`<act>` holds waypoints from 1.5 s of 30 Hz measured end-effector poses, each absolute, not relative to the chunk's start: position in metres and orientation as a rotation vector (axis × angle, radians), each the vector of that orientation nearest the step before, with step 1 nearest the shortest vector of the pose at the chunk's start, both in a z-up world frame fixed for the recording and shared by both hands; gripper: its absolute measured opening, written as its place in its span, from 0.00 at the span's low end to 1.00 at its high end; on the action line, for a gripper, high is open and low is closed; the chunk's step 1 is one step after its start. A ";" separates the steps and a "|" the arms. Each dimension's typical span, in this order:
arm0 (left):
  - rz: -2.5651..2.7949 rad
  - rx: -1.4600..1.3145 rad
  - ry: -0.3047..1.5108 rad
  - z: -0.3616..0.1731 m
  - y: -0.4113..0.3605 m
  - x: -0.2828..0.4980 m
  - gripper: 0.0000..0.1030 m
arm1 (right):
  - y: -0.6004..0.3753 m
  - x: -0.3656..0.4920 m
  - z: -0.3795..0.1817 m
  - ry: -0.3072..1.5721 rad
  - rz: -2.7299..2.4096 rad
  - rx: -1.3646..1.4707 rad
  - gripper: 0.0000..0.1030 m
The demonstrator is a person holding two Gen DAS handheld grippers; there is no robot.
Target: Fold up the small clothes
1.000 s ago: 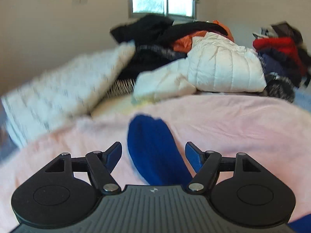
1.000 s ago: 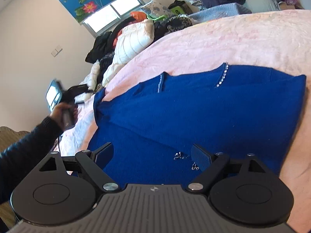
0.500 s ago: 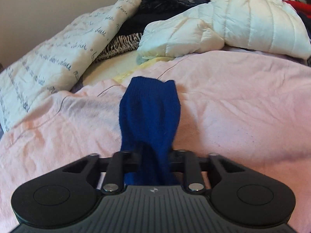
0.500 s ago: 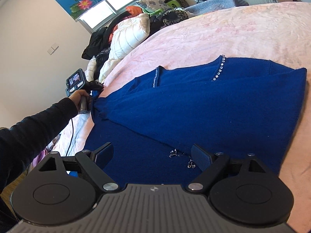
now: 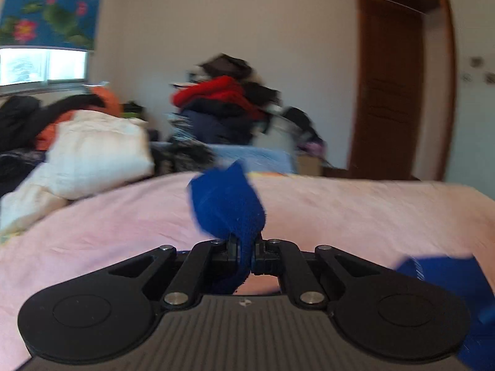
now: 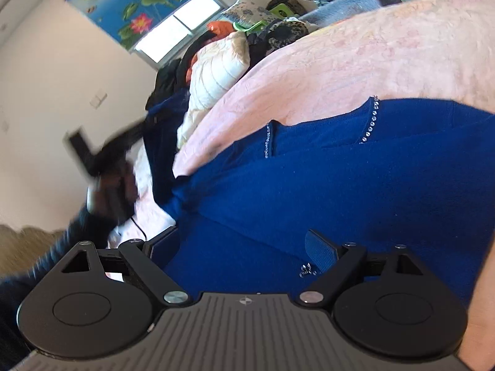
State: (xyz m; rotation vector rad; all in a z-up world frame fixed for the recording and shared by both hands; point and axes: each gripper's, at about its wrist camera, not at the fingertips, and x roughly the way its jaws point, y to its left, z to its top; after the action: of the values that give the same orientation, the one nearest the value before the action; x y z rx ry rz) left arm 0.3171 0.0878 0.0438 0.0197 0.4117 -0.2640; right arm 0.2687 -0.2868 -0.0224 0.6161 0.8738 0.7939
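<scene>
Left gripper [image 5: 246, 252]: fingers are closing fully on a fold of the blue sweater [image 6: 340, 191]; the pinched sleeve end is standing up at 12 o'clock from the fingertips, clear of the bed.
Right gripper [image 6: 243, 245]: fingers are standing wide apart, gripping nothing; they are hovering over the lower part of the sweater body, and contact cannot be told.
Blue sweater: it is lying spread on the pink bedspread [image 6: 371, 49], knit and deep blue, with two rows of small rhinestones [image 6: 369, 123] toward 1 o'clock from the right gripper. One sleeve is being drawn up off the bed toward 9 o'clock, where a blurred hand [image 6: 114, 191] is holding the left gripper.
Left wrist view only: a brown door [image 5: 389, 89] at 2 o'clock, a red and dark clothes heap [image 5: 225, 105] at 12 o'clock, and a corner of blue knit at 4 o'clock.
Right wrist view only: the full sweater body, the dark sleeve [image 6: 46, 253] of the person, and the hand.
Both views: a white padded jacket [image 5: 96, 151] and a lotus-print blind [image 6: 136, 6] over the window.
</scene>
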 end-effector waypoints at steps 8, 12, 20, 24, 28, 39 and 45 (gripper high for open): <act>-0.289 0.002 0.657 -0.028 0.047 0.306 0.05 | -0.298 0.303 -0.046 0.954 0.786 0.907 0.91; -0.280 -0.034 0.651 -0.024 0.047 0.301 0.05 | -0.290 0.314 -0.057 1.002 0.801 1.060 0.88; -0.318 -0.214 0.630 -0.001 0.057 0.290 0.06 | -0.217 0.320 -0.079 1.209 0.842 1.174 0.81; -0.351 -0.268 0.596 0.014 0.060 0.286 0.06 | -0.203 0.318 -0.087 1.223 0.785 1.216 0.81; -0.356 -0.333 0.592 0.022 0.065 0.287 0.06 | -0.198 0.316 -0.096 1.210 0.778 1.342 0.86; -0.391 -0.392 0.560 0.039 0.064 0.276 0.06 | -0.187 0.317 -0.100 1.051 0.791 1.510 0.70; -0.359 -0.362 0.588 0.024 0.061 0.275 0.05 | -0.194 0.318 -0.083 1.022 0.814 1.415 0.13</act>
State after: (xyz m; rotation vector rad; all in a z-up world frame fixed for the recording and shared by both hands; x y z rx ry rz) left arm 0.2753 0.0614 0.0244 -0.3622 0.5877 -0.3590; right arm 0.3182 -0.1938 -0.0830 1.4146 1.0221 0.8135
